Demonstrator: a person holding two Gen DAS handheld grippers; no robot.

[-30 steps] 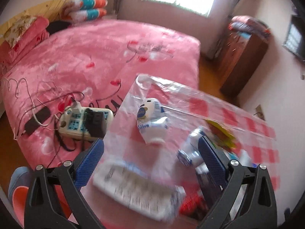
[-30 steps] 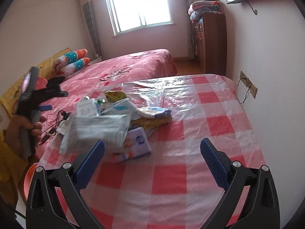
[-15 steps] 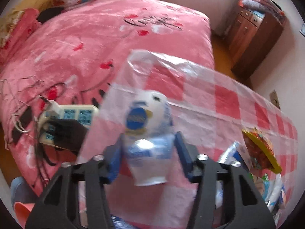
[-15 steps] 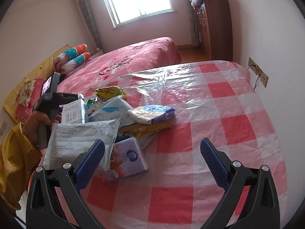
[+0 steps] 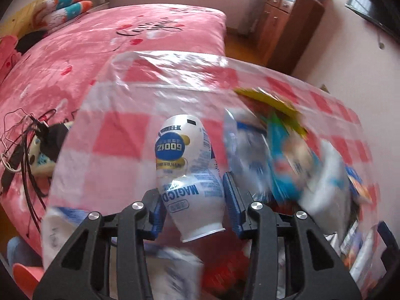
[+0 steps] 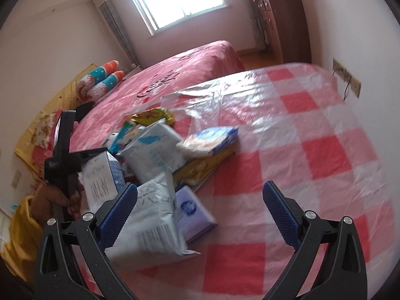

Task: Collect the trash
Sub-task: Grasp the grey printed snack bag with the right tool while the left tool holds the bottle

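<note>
Left wrist: one bottle [image 5: 186, 175] between tongs [image 5: 193, 200]

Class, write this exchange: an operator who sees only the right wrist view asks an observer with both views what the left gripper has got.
Operator: My view hides that grip. Is anything held?
Observer: Yes. The left gripper is shut on a white bottle.
Operator: Which way does the bottle point?
Observer: Its neck points back toward the left camera and its base points away.
</note>
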